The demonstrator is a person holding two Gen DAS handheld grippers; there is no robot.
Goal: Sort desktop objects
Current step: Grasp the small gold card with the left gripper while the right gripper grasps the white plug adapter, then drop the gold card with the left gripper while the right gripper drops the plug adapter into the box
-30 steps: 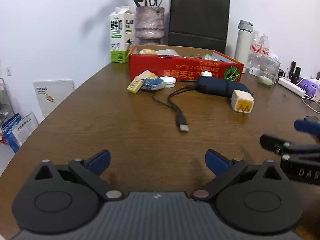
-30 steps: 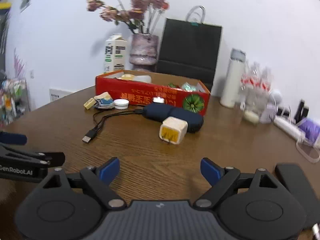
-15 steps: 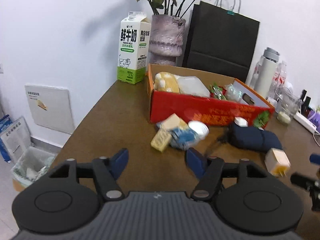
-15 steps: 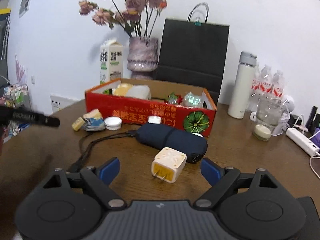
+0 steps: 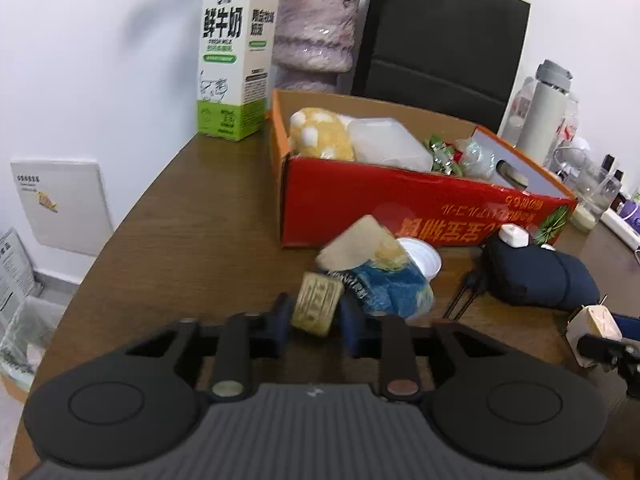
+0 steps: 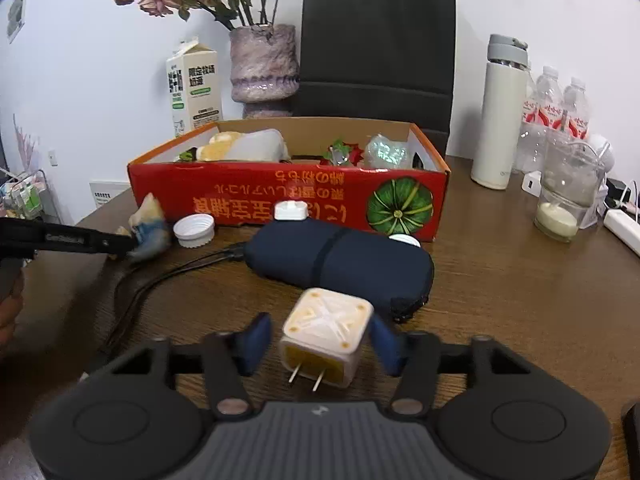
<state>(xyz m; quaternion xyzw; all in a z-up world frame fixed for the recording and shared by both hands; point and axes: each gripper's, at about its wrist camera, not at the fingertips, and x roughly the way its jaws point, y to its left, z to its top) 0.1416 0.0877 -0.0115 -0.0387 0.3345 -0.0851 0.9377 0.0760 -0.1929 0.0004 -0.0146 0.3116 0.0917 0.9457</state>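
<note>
My left gripper (image 5: pixel 314 322) has its fingers closed around a small yellow-green packet (image 5: pixel 317 309), which lies on the table beside a blue and tan snack bag (image 5: pixel 384 276) and a white cap (image 5: pixel 420 258). My right gripper (image 6: pixel 318 340) straddles a white and yellow plug adapter (image 6: pixel 324 336) with small gaps either side of it. Behind the adapter lies a dark blue pouch (image 6: pixel 340 262) with a black cable (image 6: pixel 160 284). The red cardboard box (image 6: pixel 288 196) holds a yellow item, a clear container and wrapped things.
A milk carton (image 5: pixel 234 60), a vase (image 5: pixel 316 40) and a black paper bag (image 6: pixel 376 48) stand behind the box. A white flask (image 6: pixel 502 112), water bottles (image 6: pixel 556 112), a glass jar (image 6: pixel 564 196) and a power strip (image 6: pixel 622 228) are at the right.
Both grippers have moved forward and narrowed. The left one went from open to closed around the yellow-green packet. The right one came up around the plug adapter.
</note>
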